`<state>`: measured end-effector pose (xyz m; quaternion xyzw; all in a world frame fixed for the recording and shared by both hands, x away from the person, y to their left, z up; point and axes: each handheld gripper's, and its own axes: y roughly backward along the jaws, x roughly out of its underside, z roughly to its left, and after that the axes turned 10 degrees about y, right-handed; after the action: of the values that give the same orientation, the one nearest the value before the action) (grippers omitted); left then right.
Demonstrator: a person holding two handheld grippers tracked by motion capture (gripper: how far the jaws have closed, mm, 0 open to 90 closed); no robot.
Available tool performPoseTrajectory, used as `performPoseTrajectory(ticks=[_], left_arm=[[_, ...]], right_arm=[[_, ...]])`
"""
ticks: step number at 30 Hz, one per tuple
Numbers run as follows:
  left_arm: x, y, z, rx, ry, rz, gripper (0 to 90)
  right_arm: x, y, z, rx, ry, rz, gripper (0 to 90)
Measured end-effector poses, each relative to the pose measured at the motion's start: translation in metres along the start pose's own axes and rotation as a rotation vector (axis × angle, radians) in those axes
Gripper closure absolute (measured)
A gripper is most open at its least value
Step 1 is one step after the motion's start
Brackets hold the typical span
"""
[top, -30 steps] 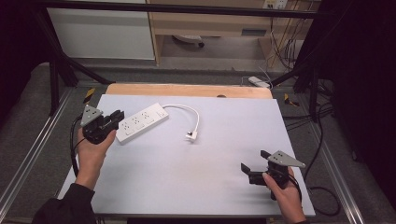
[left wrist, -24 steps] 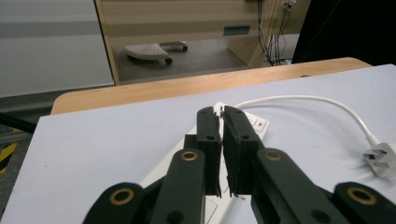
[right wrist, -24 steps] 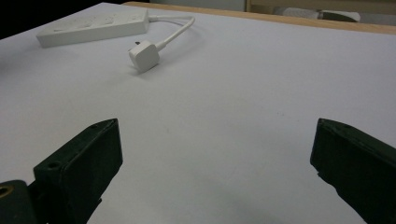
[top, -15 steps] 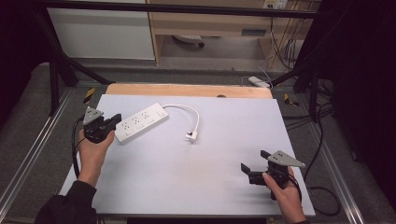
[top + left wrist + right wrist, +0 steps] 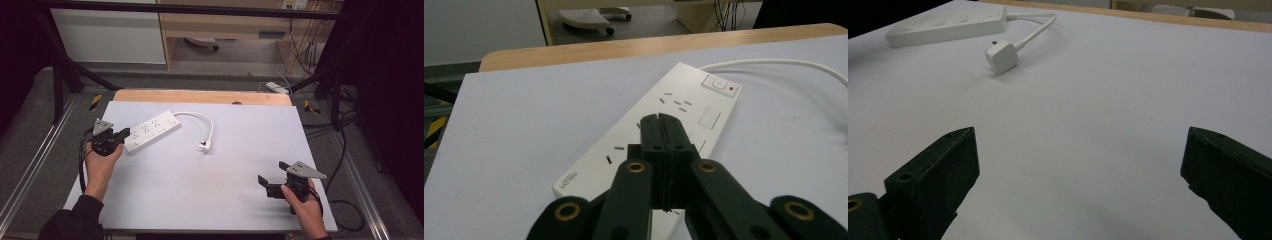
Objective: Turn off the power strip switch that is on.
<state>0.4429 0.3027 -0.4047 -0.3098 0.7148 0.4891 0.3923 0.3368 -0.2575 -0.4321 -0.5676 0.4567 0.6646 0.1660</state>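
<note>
Your left gripper (image 5: 661,120) was pressed shut, empty, over the near end of the power strip (image 5: 151,131) by the worktop's (image 5: 240,165) far-left corner. Your right gripper (image 5: 266,182) gaped wide near the front-right corner. The strip looked rigid, light and smooth: grip it across its narrow sides. Its cable (image 5: 200,119) would flop.

We look down on the table (image 5: 210,200) from above; both gripper views sit low and close, sharing the power strip (image 5: 664,120).
</note>
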Motion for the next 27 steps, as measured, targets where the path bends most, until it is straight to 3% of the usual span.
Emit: performPoseTrajectory(ticks=[14,27], left_arm=[[0.006,-0.007,0.001,-0.009,-0.014,0.056,90.0],[0.011,-0.015,-0.002,-0.008,-0.017,0.078,90.0]], right_arm=[[0.0,0.0,0.0,-0.006,0.004,0.014,2.6],[0.0,-0.001,0.0,-0.003,0.004,0.033,2.7]])
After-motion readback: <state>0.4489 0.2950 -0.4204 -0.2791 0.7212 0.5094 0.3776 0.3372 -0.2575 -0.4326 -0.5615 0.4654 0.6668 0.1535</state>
